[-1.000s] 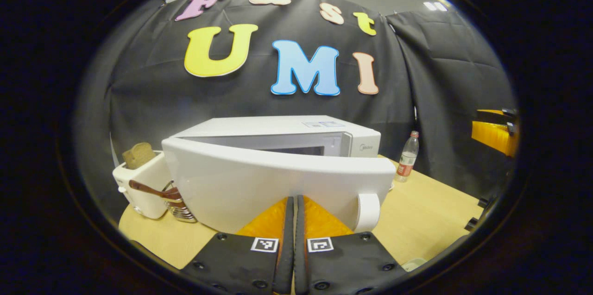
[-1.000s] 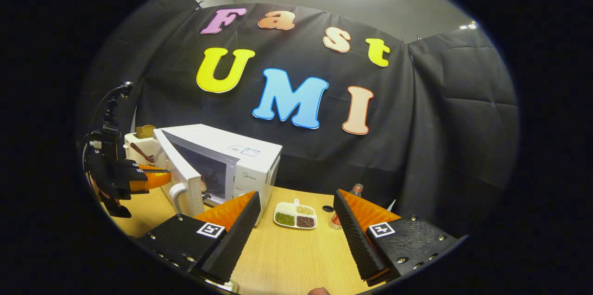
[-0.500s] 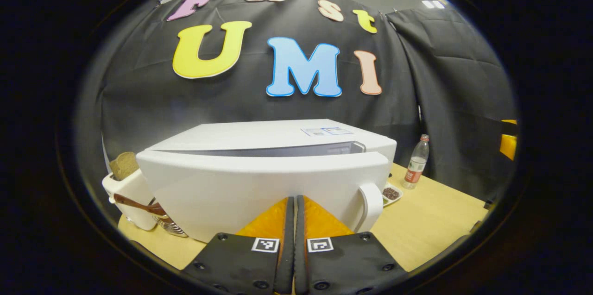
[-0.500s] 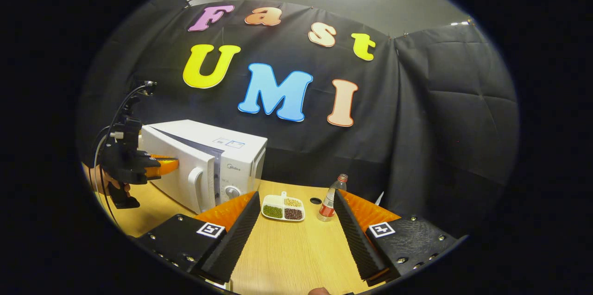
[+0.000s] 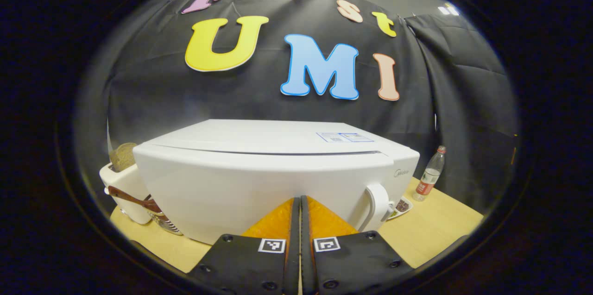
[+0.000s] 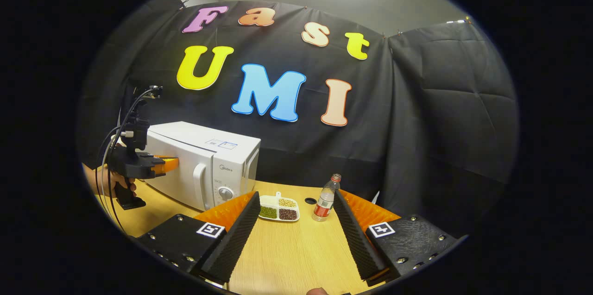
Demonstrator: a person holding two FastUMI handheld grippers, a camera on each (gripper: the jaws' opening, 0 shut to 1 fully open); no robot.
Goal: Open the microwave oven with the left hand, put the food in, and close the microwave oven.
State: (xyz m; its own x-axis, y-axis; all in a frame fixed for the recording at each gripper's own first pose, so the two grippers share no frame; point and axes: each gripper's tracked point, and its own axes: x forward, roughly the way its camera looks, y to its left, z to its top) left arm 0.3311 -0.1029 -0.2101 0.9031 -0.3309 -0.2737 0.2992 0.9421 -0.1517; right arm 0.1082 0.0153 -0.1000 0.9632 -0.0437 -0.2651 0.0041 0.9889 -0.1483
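Microwave oven (image 5: 278,170) door flush, pressed-together left claw (image 5: 300,202) against it; right claw (image 6: 296,221) spread over bare table (image 6: 296,258).

The light wooden worktop (image 6: 287,253) in front of me carried a white microwave oven (image 6: 204,167) at its left. A white toaster (image 5: 123,191) stood just beside it, farther left. Right of the oven lay a small divided dish (image 6: 279,208) of beans, then an upright plastic bottle (image 6: 325,198).
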